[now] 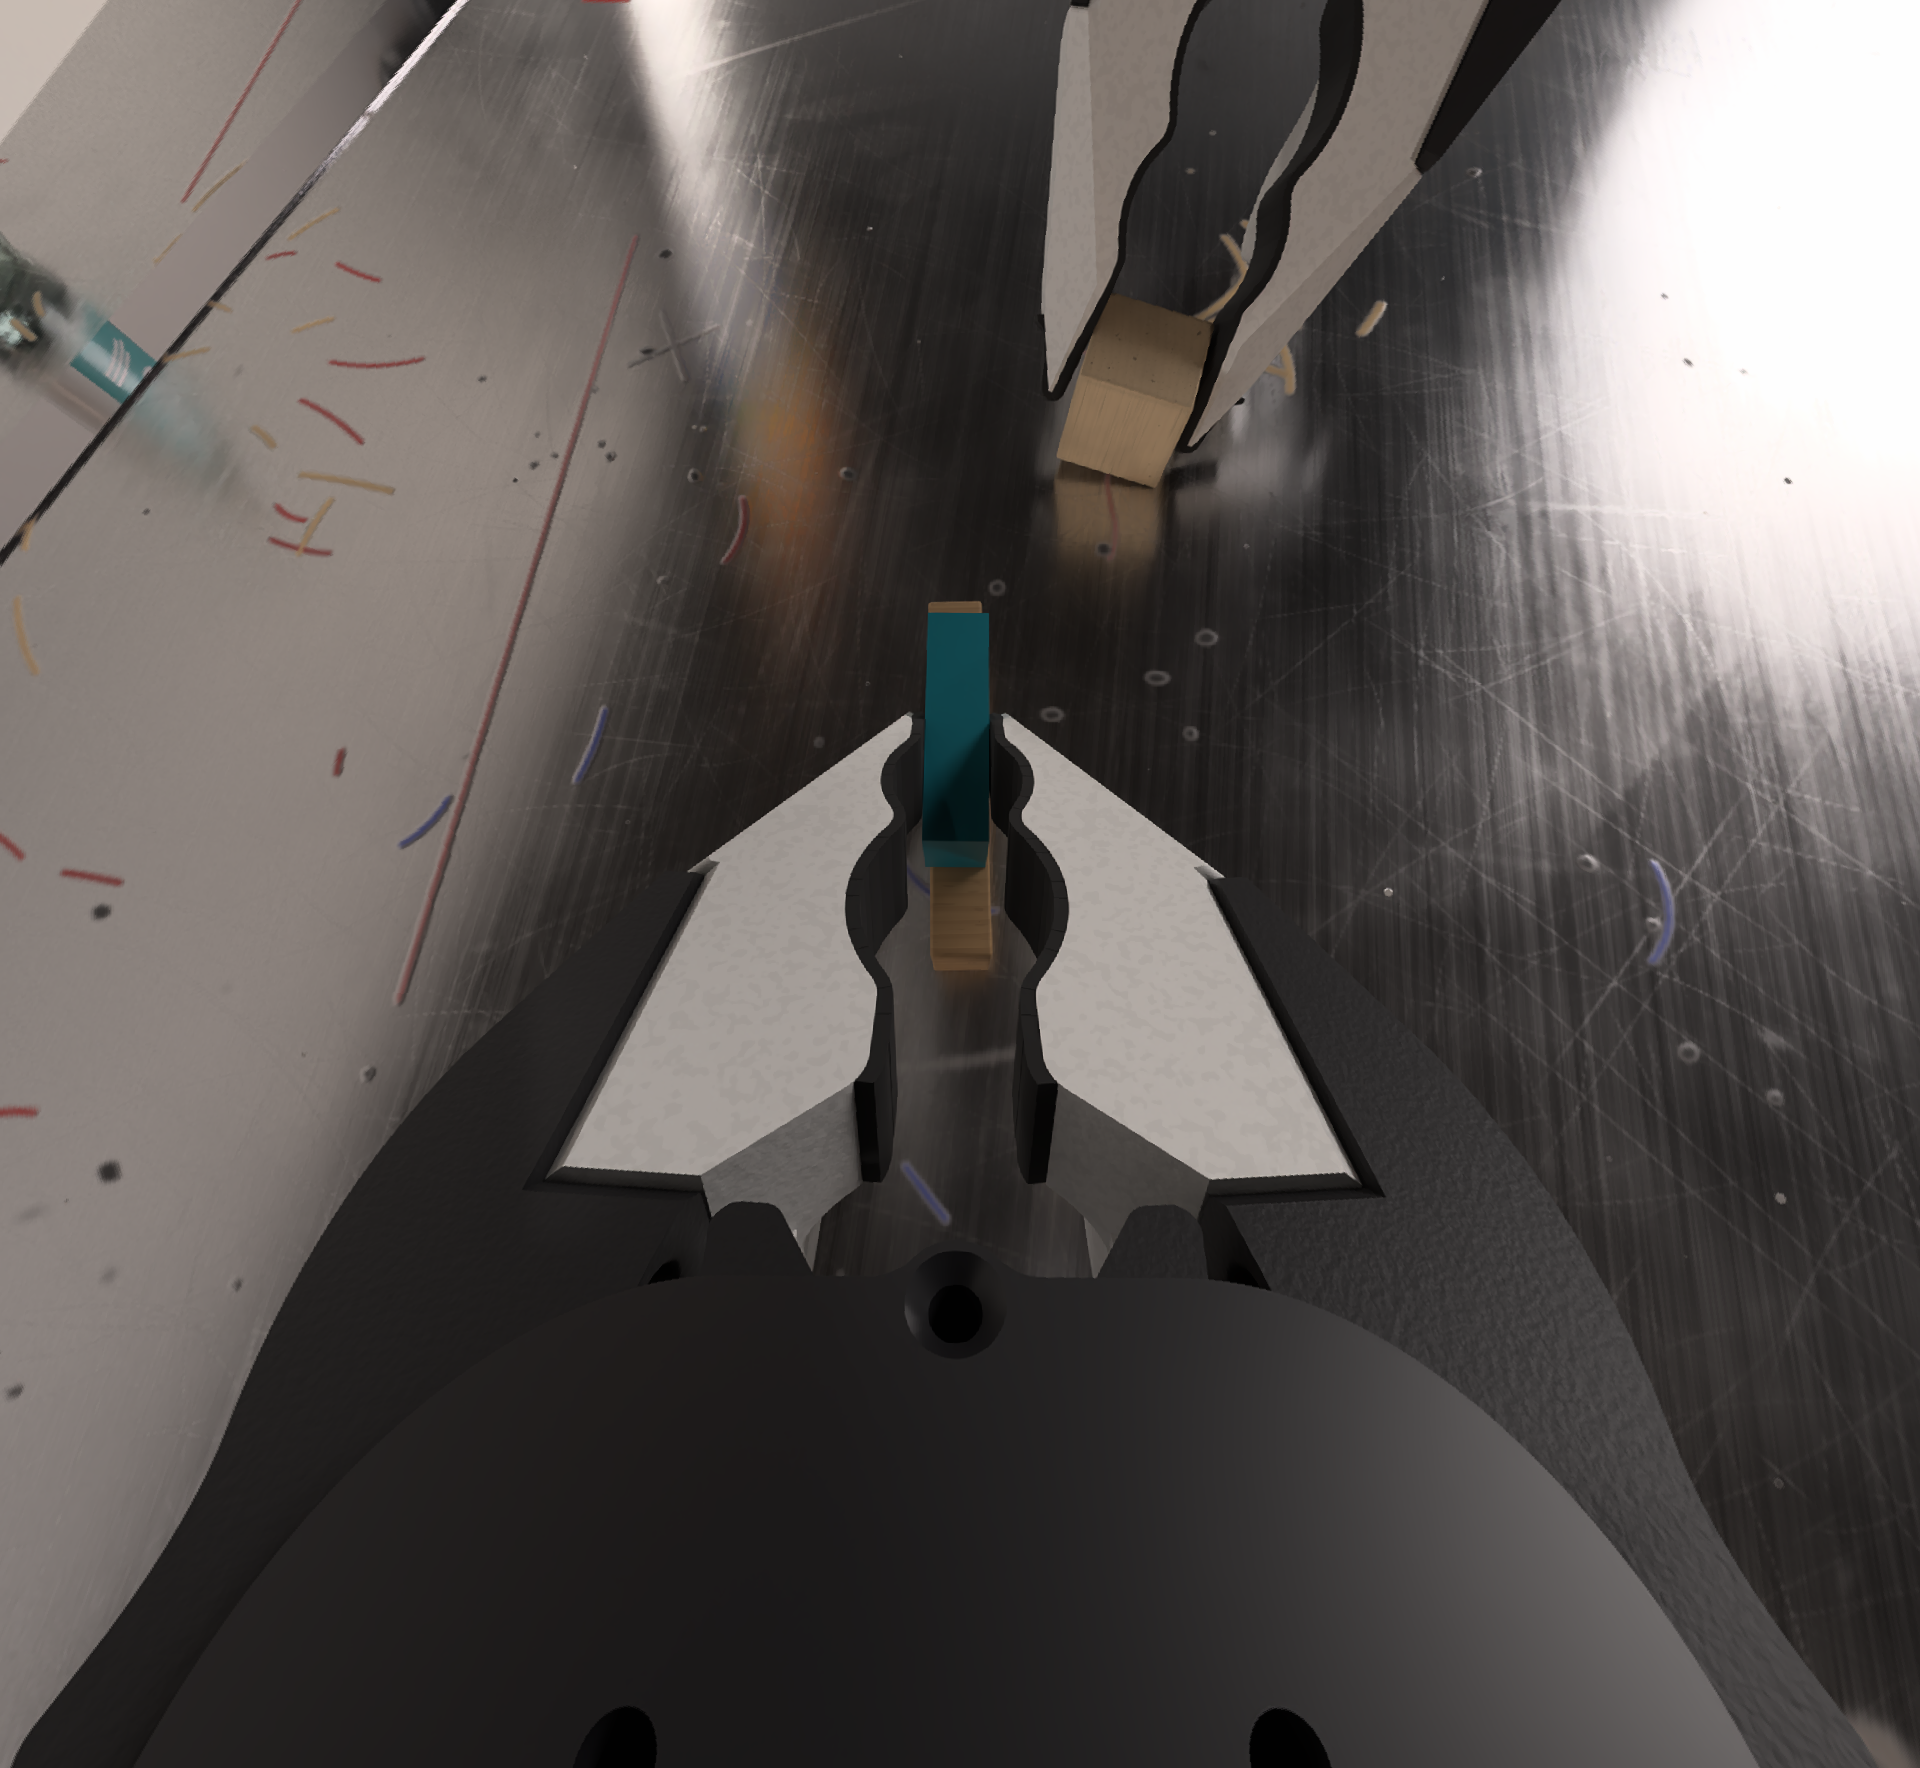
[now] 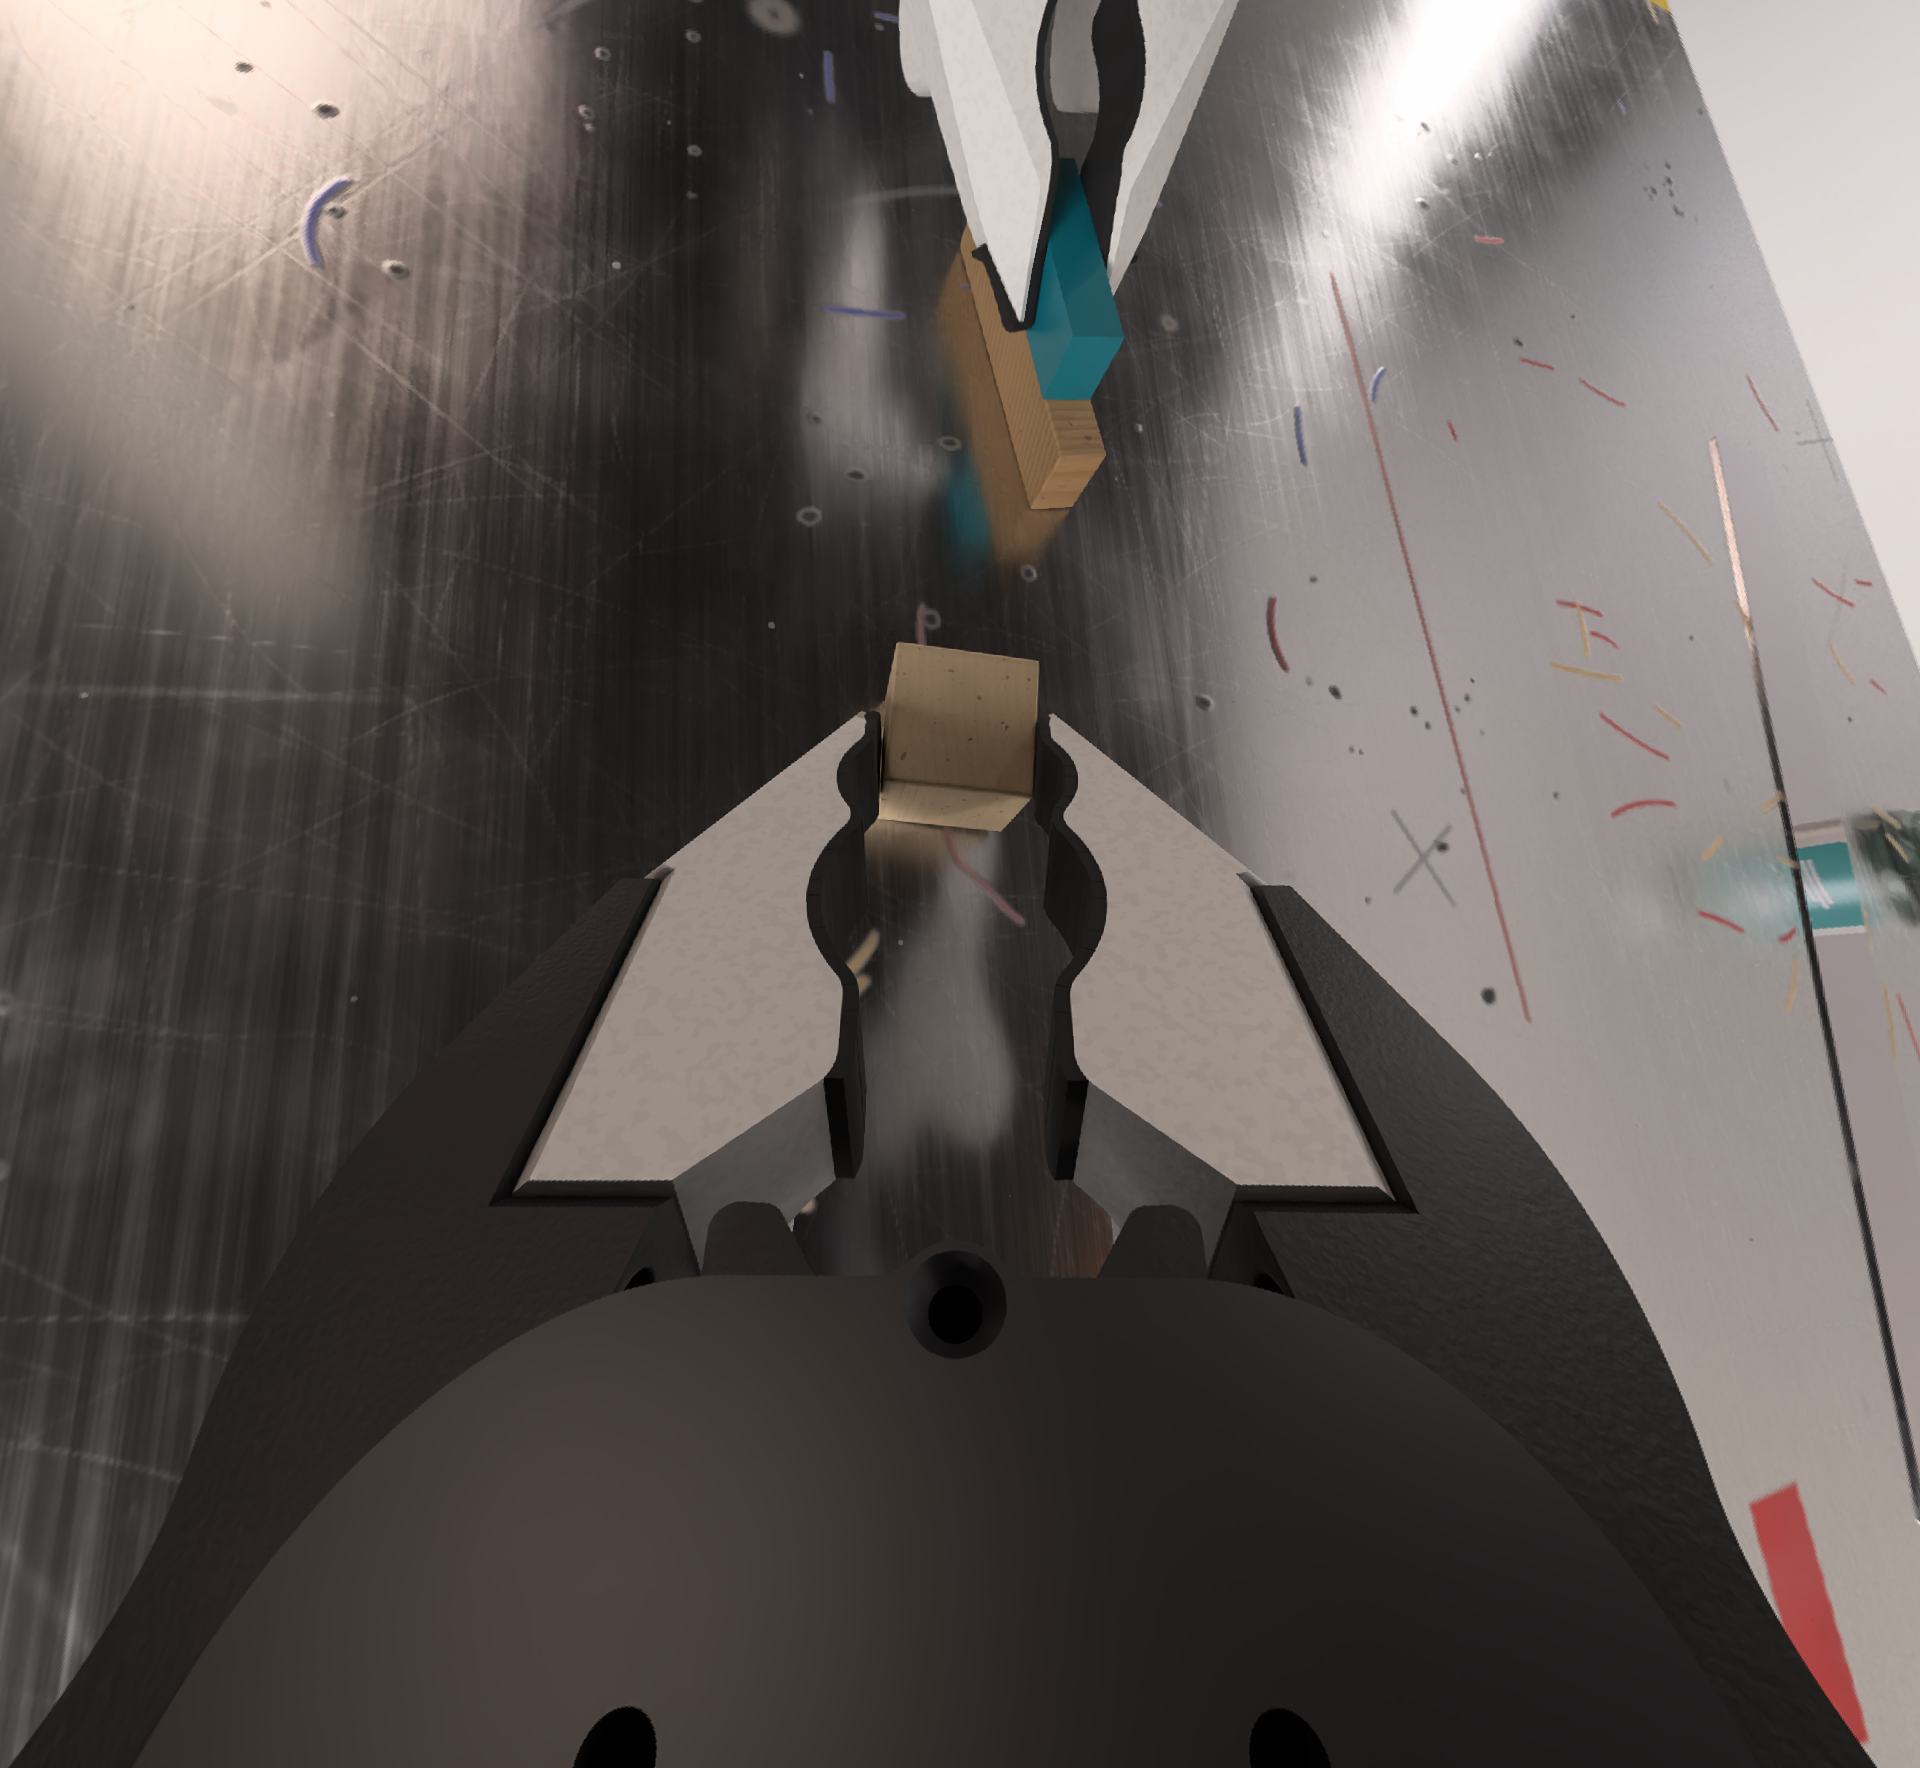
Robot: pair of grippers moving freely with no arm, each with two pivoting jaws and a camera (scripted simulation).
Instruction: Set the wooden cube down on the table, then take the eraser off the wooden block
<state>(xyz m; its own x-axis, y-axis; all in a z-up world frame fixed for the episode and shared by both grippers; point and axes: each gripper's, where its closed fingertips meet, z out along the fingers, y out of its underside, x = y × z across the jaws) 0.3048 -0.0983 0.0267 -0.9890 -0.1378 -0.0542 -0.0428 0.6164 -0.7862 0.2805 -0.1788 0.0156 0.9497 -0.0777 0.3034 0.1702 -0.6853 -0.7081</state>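
Right wrist view shows you the right gripper (image 2: 958, 762) with its jaws closed against the two sides of the wooden cube (image 2: 958, 742), which sits right at the fingertips. In the left wrist view that cube (image 1: 1132, 388) appears tilted, with one lower edge at or just above the steel table (image 1: 1455, 783) and its reflection close beneath; you cannot tell for sure whether it is touching. So judge the first step as nearly done but not finished: the cube is low, yet you have not let go.

The second step looks started. Your left gripper (image 1: 956, 731) has narrowed its jaws onto the teal eraser (image 1: 956, 731), gripping it near the tips, with the long wooden block (image 1: 961, 923) directly under the eraser and running back between the fingers. From the right wrist view the eraser (image 2: 1075, 316) seems tipped, one end raised off the block (image 2: 1039, 430), but whether it is fully clear of the wood you cannot tell. What remains, as a judgement: release the cube, then carry the eraser clear.

As for pose, both grippers point steeply down at the table and face each other, each seeing the other just ahead of its own fingertips. The block lies on the table between them, nearer the left one.
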